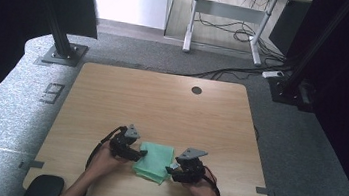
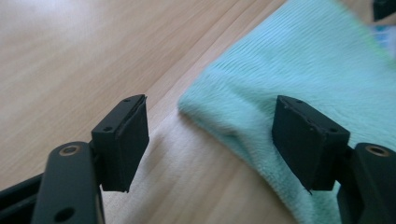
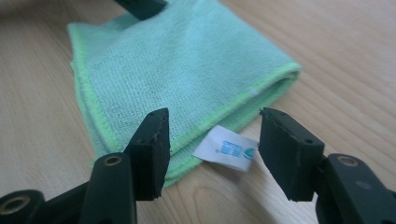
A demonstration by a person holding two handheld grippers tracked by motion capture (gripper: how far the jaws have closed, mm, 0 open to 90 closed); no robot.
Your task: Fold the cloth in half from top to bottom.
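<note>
A folded green cloth (image 1: pixel 154 162) lies flat on the wooden table (image 1: pixel 162 101) near its front edge. My left gripper (image 1: pixel 141 153) is at the cloth's left side and my right gripper (image 1: pixel 170 169) at its right side, each held by a hand. In the left gripper view the left gripper (image 2: pixel 210 126) stands open, low over the table, with a corner of the cloth (image 2: pixel 303 60) just ahead of its jaws. In the right gripper view the right gripper (image 3: pixel 212 135) is open around the cloth's (image 3: pixel 177 65) layered edge, where a white label (image 3: pixel 226 148) sticks out. Neither gripper's pads press on it.
A round cable hole (image 1: pixel 196 89) sits near the table's far edge. Black posts on base plates (image 1: pixel 62 54) stand on the grey carpet beyond the table's far corners. A white desk frame (image 1: pixel 227 19) and cables lie farther back. The table's front edge runs close below the hands.
</note>
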